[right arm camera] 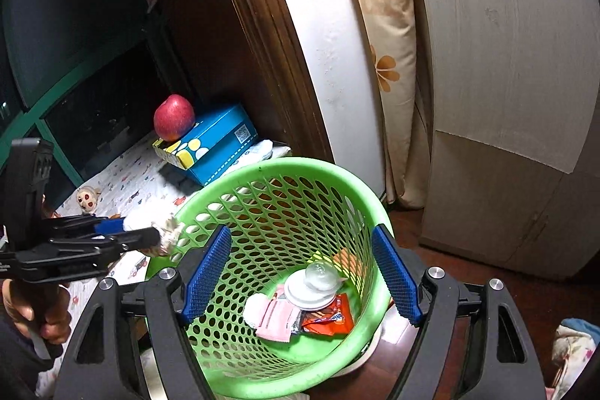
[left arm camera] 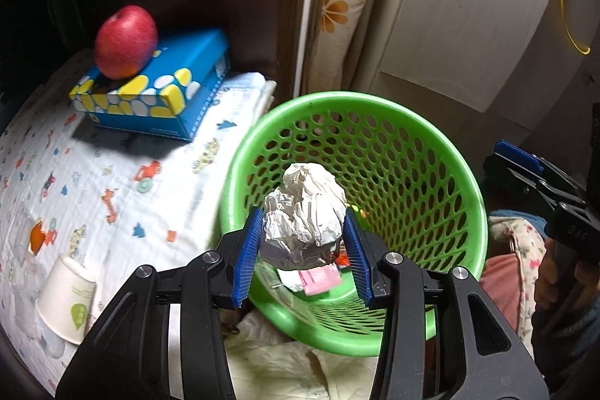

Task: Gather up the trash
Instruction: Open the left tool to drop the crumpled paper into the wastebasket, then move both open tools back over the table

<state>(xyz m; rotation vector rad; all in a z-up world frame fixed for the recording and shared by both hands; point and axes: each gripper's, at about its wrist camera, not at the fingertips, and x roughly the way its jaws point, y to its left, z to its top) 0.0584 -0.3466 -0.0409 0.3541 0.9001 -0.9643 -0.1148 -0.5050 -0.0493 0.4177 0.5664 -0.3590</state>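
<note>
My left gripper is shut on a crumpled silver-white ball of foil and paper, with a blue pad against each side. It holds the ball just over the near rim of a green perforated basket. The right wrist view shows the same ball at the left edge of the basket. My right gripper hangs open above the basket with nothing between its pads. In the basket lie a pink packet, an orange wrapper and a clear plastic lid.
A red apple sits on a blue tissue box on a bed with a patterned sheet. A white paper cup lies on its side near the front. A curtain and a pale cabinet stand behind the basket.
</note>
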